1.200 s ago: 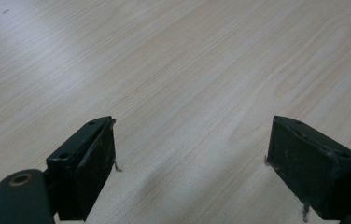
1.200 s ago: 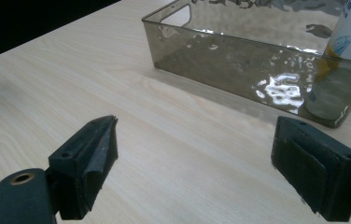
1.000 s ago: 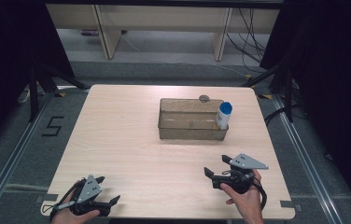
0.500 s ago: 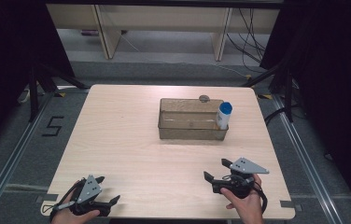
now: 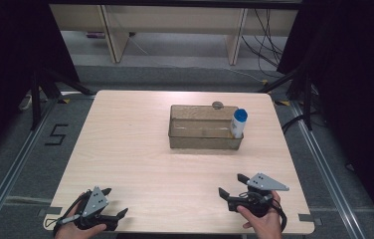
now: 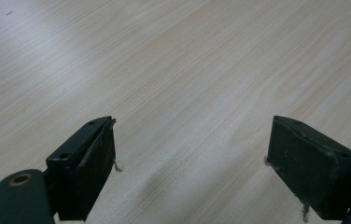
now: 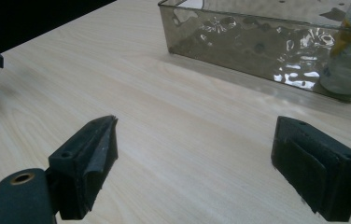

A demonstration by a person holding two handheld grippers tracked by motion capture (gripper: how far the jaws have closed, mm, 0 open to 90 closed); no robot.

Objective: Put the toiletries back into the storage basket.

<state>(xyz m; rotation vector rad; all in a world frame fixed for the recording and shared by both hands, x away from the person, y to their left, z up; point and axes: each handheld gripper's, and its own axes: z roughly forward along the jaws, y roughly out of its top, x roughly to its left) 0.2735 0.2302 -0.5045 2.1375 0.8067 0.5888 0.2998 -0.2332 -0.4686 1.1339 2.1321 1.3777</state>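
Resting at the near table [image 5: 135,149] edge, both the left gripper [image 5: 113,204] and right gripper [image 5: 231,185] have jaws apart, empty. Farther off, a bottle [image 5: 238,123] stands upright in the bin's [image 5: 202,142] right end; probably light, smooth plastic, best gripped mid-body.

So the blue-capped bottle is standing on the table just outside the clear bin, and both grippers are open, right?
Not quite. The bottle stands inside the bin, at its right end, as the high view shows. Both hand-held grippers, left and right, are open.
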